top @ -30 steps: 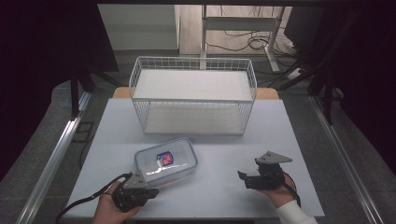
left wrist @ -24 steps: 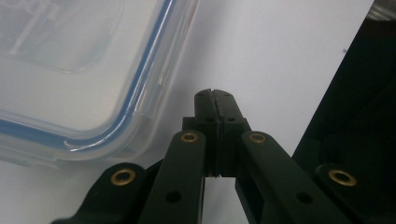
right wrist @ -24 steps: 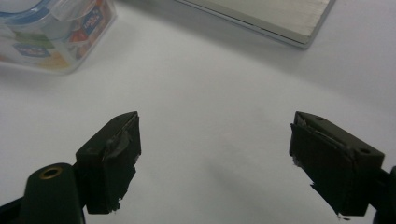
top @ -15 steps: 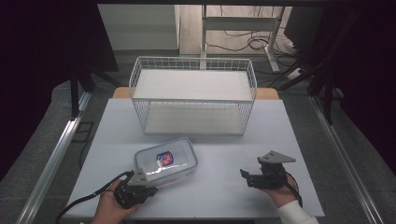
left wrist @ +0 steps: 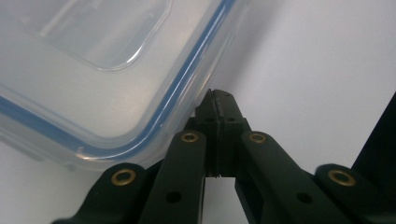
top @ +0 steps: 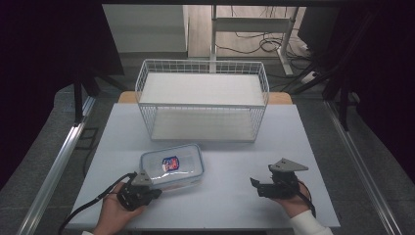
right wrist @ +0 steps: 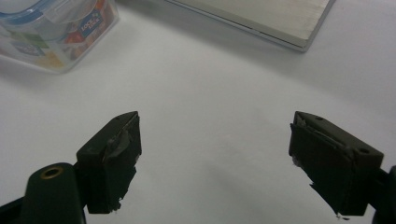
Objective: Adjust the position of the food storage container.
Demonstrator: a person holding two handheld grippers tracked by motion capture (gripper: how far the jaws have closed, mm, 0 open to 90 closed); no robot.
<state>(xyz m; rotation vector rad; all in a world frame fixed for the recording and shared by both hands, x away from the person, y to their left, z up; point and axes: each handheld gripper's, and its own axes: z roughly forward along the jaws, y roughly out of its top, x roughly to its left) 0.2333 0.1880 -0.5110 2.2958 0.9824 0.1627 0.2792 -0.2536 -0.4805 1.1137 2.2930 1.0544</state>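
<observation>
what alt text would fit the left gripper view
The shut left gripper has its black fingers pressed together with nothing between them, tips right at the blue-edged rim of a clear plastic food box. Both sit on a white table.

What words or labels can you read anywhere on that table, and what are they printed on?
"LOCK" (the rest blurred): white letters on a blue patch of the side label of the plastic container, seen in the right gripper view.
Sticker on the container's lid: red and blue logo, too small to read in the high view.
Wire basket, table, both grippers: no writing to be seen.
</observation>
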